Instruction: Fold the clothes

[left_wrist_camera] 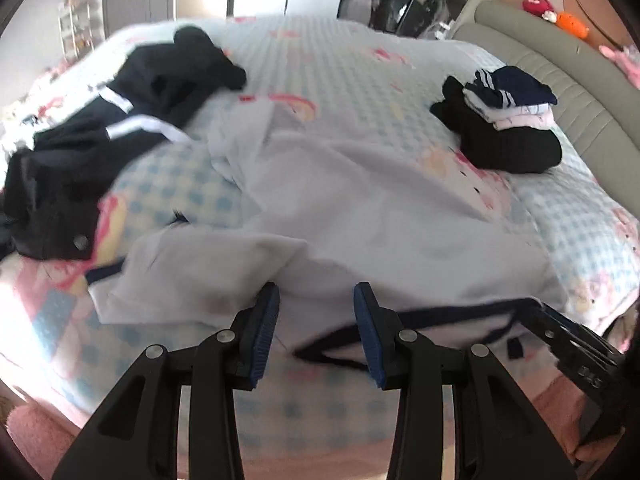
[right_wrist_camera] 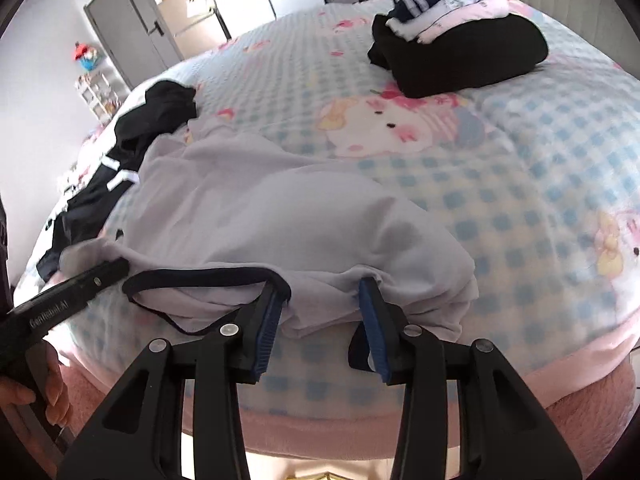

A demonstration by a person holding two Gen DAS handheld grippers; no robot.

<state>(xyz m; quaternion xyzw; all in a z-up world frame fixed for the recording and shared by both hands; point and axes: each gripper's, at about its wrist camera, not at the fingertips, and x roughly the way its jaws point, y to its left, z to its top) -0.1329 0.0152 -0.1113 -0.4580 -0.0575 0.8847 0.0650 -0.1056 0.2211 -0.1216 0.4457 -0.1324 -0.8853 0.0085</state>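
1. Left wrist view: pale lilac shirt [left_wrist_camera: 360,208] with navy trim lies crumpled at the bed's near edge, on the checked cartoon blanket [left_wrist_camera: 320,60].
2. Left gripper [left_wrist_camera: 316,308] spread wide, hovering at the shirt's near hem, pinching nothing.
3. Right gripper [right_wrist_camera: 324,300] also spread, cloth bunched between its fingers by the navy neckline; grip not closed.
4. Dark tracksuit heap [left_wrist_camera: 100,128] at the bed's far left.
5. Folded stack [right_wrist_camera: 460,32] near the far right corner, by the grey headboard [left_wrist_camera: 560,80].

We see soft daylight, glare washing out the bed's [left_wrist_camera: 36,312] near left edge, motion blur, fisheye-bent corners.
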